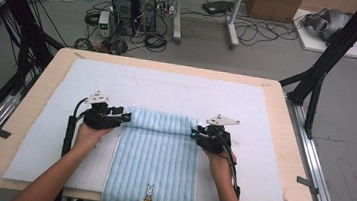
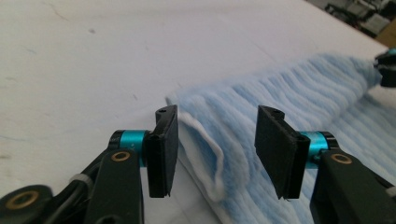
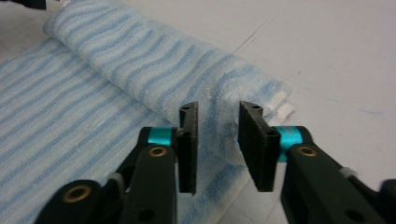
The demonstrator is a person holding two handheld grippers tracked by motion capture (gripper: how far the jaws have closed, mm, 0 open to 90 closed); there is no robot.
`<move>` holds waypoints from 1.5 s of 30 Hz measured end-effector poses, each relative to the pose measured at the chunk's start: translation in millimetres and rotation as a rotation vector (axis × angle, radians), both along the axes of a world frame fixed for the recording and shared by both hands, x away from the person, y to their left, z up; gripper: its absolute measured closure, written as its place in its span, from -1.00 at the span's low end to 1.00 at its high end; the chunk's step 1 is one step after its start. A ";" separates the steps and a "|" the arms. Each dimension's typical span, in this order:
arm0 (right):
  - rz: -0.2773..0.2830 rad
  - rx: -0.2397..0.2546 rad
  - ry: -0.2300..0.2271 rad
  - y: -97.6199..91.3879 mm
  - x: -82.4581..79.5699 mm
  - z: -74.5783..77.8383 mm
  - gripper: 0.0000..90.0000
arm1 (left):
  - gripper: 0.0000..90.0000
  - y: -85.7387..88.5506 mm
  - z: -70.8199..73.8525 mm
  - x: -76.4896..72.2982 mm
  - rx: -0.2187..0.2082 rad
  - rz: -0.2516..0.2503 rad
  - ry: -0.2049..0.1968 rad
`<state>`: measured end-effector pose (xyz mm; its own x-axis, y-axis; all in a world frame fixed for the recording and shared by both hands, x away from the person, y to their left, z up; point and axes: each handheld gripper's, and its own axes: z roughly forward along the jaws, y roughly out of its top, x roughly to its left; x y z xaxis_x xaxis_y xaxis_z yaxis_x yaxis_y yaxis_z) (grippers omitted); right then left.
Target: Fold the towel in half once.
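1. Cables, two black computer towers (image 1: 134,3) and cardboard boxes crowd the grey floor beyond a wooden table (image 1: 282,141), which is covered by a pale mat (image 1: 178,88).
2. On the mat's near half lies a light-blue ribbed towel (image 1: 152,165), its near end reaching the table's front edge and hanging just over it, with a small rabbit motif (image 1: 149,196) stitched there.
3. Its far end is rolled into a thick fold (image 1: 162,120) running across the mat, white edging showing at the roll's ends.
4. Left gripper (image 2: 217,151) sits at the roll's left end; its jaws stand well apart, the towel's edge between them but the pads not pressing it.
5. Right gripper (image 3: 217,144) sits at the roll's right end; its jaws are narrower yet apart, a tuft of cloth between them, seemingly not clamped.
6. Both hands rest low on the mat, either side of the towel.
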<state>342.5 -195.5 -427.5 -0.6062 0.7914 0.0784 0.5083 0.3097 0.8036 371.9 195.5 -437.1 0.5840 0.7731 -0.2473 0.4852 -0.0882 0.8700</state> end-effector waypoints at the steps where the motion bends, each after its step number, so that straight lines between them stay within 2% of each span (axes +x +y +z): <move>1: -0.001 -0.006 -0.011 -0.9 -0.7 0.8 0.32 | 0.03 1.6 1.4 3.9 -0.009 0.015 0.001; 4: -0.026 0.010 -0.029 -4.6 -1.7 3.5 0.15 | -0.01 3.8 2.1 15.6 -0.034 0.050 0.011; 6: -0.040 0.015 -0.041 -6.6 -1.9 5.0 0.10 | -0.05 3.3 0.8 23.3 -0.045 0.052 0.035; 9: -0.052 0.016 -0.044 -8.9 -2.4 6.1 0.03 | -0.06 -1.1 -3.2 32.4 -0.032 0.038 0.063; 11: -0.061 0.029 -0.039 -10.8 -1.7 5.9 0.02 | -0.08 -4.1 -5.5 37.9 -0.020 0.047 0.058; 13: -0.064 0.033 -0.035 -11.5 -1.0 5.1 0.02 | -0.10 -6.6 -7.3 45.1 -0.008 0.054 0.081; 16: -0.058 0.026 -0.029 -10.1 -0.9 4.4 0.01 | -0.07 -11.5 -10.4 48.7 0.008 0.044 0.097; 18: -0.057 0.023 -0.030 -9.3 -1.0 4.4 0.01 | 0.06 -14.2 -12.8 48.6 0.032 0.025 0.099; 19: -0.054 0.025 -0.034 -9.2 -0.8 4.2 0.01 | 0.18 -14.4 -13.3 48.5 0.029 0.006 0.103; 21: -0.056 0.030 -0.030 -9.4 -0.9 4.2 0.01 | 0.62 -14.1 -13.0 47.6 0.012 -0.015 0.106; 23: -0.061 0.038 -0.031 -10.2 -0.7 4.3 0.00 | 0.89 -12.8 -10.7 46.7 -0.010 -0.023 0.098; 31: -0.089 0.069 -0.044 -16.3 1.3 6.2 0.00 | 0.92 -8.9 1.7 39.4 -0.076 -0.071 0.064; 33: -0.109 0.069 -0.049 -19.5 3.2 8.8 0.00 | 0.92 -8.5 5.8 36.8 -0.076 -0.082 0.047; 35: -0.118 0.086 -0.046 -23.3 6.1 11.8 0.12 | 0.92 -7.7 9.0 34.2 -0.082 -0.089 0.038; 37: -0.123 0.082 -0.045 -25.7 9.7 13.7 0.22 | 0.92 -6.6 11.1 32.0 -0.096 -0.090 0.029; 41: -0.126 0.079 -0.014 -23.4 25.5 14.2 0.19 | 0.92 -5.2 11.3 28.3 -0.098 -0.094 0.020; 45: -0.115 0.027 0.035 -10.3 47.9 13.1 0.16 | 0.92 -5.0 9.6 27.6 -0.104 -0.097 0.027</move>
